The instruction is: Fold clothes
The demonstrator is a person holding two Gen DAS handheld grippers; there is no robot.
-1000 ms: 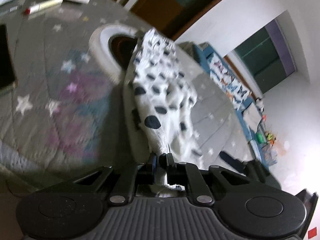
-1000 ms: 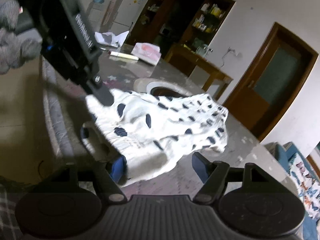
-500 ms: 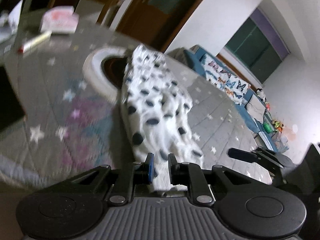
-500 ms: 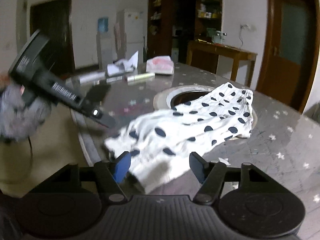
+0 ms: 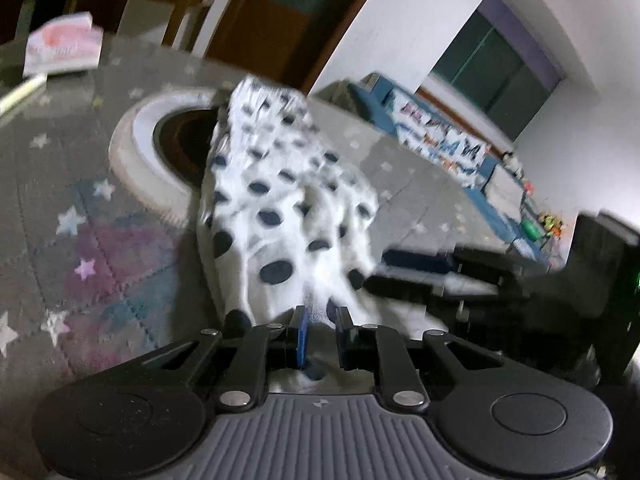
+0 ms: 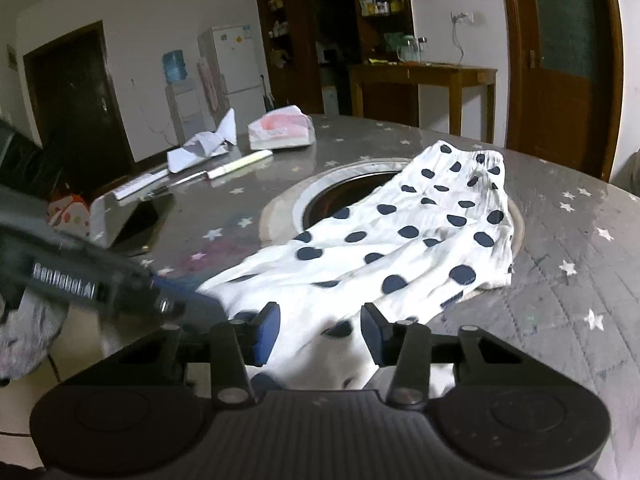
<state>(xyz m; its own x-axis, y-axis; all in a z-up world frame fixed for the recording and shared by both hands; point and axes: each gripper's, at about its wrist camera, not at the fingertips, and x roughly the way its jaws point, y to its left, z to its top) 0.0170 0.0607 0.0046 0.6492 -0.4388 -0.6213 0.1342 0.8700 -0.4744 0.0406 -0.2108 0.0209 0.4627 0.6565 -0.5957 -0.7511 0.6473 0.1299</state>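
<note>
A white garment with dark polka dots (image 6: 400,240) lies stretched over the grey star-patterned table (image 6: 580,240), partly across a round white-rimmed hole (image 6: 280,208). My left gripper (image 5: 320,320) is shut on the garment's near edge (image 5: 280,232), cloth pinched between its jaws. My right gripper (image 6: 320,320) is open, its jaws on either side of the garment's near corner, with cloth lying between them. The left gripper also shows at the left of the right wrist view (image 6: 180,300), and the right gripper shows at the right of the left wrist view (image 5: 440,264).
On the table's far side lie a pink-and-white packet (image 6: 280,132), crumpled paper (image 6: 208,144), a pen (image 6: 240,164) and a dark phone (image 6: 140,220). A wooden side table (image 6: 420,80), a door (image 6: 560,60) and a blue sofa (image 5: 460,152) stand beyond.
The right gripper has come down to the garment's near corner, so cloth now lies between its open jaws. The left gripper keeps its pinch and has drawn the edge towards the right gripper.
</note>
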